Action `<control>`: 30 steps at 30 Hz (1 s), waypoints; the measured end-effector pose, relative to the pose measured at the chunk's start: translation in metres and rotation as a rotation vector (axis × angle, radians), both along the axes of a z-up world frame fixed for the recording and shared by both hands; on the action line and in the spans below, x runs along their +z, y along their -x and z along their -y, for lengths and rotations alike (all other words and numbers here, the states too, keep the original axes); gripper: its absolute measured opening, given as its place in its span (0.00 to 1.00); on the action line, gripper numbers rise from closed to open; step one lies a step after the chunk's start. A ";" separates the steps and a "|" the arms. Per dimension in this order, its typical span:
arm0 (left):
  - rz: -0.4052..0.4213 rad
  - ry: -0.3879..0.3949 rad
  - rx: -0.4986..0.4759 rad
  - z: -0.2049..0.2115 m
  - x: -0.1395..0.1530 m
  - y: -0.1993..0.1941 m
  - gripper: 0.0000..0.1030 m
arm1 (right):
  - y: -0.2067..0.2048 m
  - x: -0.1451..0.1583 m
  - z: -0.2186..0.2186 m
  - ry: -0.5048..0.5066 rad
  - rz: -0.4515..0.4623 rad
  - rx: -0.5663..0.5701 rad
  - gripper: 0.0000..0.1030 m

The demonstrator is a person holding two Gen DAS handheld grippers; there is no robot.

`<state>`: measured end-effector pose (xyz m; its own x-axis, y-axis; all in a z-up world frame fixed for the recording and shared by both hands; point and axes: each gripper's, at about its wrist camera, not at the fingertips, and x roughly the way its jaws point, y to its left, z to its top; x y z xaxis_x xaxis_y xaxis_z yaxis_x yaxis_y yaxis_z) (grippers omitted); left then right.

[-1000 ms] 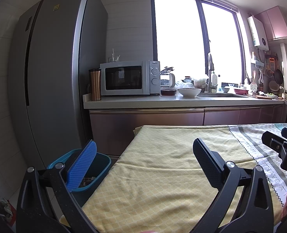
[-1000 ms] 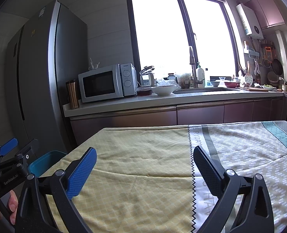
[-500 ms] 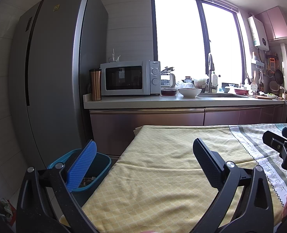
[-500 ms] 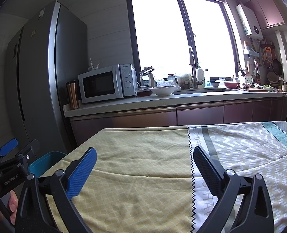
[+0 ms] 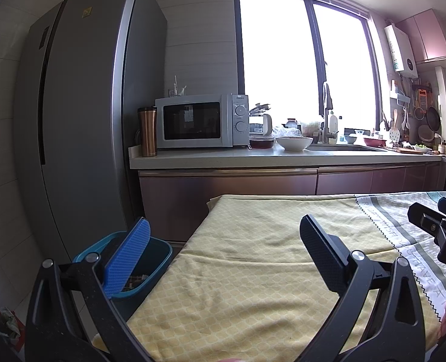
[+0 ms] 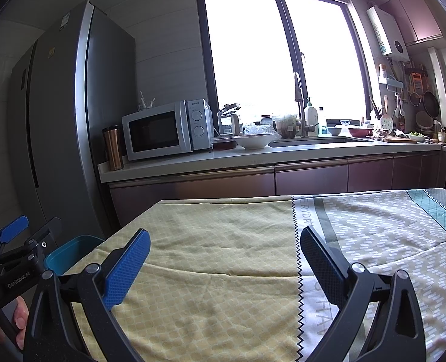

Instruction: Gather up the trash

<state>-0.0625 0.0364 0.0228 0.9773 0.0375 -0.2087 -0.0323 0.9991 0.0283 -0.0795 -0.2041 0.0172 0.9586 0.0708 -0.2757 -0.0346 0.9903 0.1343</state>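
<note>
A teal trash bin (image 5: pixel 155 249) stands on the floor at the table's left end, with scraps visible inside; its rim also shows in the right wrist view as the bin (image 6: pixel 72 249). My left gripper (image 5: pixel 224 238) hovers open over the table's left edge, its blue finger above the bin, nothing between the fingers. My right gripper (image 6: pixel 224 250) is open and empty above the yellow tablecloth (image 6: pixel 223 241). Each gripper appears at the edge of the other's view. No trash lies on the cloth that I can see.
Beyond the table runs a kitchen counter (image 5: pixel 253 158) with a microwave (image 5: pixel 201 120), a copper tumbler (image 5: pixel 147 131), a white bowl (image 5: pixel 293 142) and a sink. A tall grey fridge (image 5: pixel 81 120) stands left. A crumpled item (image 5: pixel 7 321) lies on the floor at lower left.
</note>
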 end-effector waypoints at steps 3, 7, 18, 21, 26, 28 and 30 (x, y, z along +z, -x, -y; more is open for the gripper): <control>-0.001 -0.001 0.000 -0.001 0.000 -0.001 0.95 | 0.000 0.000 0.000 0.000 0.001 -0.002 0.94; -0.001 -0.001 -0.003 -0.001 0.000 -0.001 0.95 | 0.000 0.000 0.000 0.000 0.001 -0.002 0.94; -0.001 -0.006 -0.009 0.000 -0.002 -0.004 0.95 | 0.001 0.000 0.000 0.000 0.005 -0.005 0.94; -0.002 -0.006 -0.007 0.000 -0.002 -0.004 0.95 | 0.001 0.000 0.000 0.000 0.005 -0.005 0.94; 0.002 -0.010 -0.010 0.001 -0.002 -0.004 0.95 | 0.001 0.000 0.000 -0.004 0.004 -0.006 0.94; 0.006 -0.017 -0.019 0.003 -0.004 -0.004 0.95 | 0.002 -0.001 0.000 -0.004 0.003 -0.008 0.94; 0.000 -0.026 -0.023 0.005 -0.006 -0.007 0.95 | 0.002 -0.002 0.001 -0.004 0.001 -0.009 0.94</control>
<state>-0.0552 0.0318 0.0170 0.9779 0.0203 -0.2080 -0.0092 0.9985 0.0542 -0.0813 -0.2050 0.0156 0.9595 0.0633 -0.2745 -0.0259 0.9901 0.1379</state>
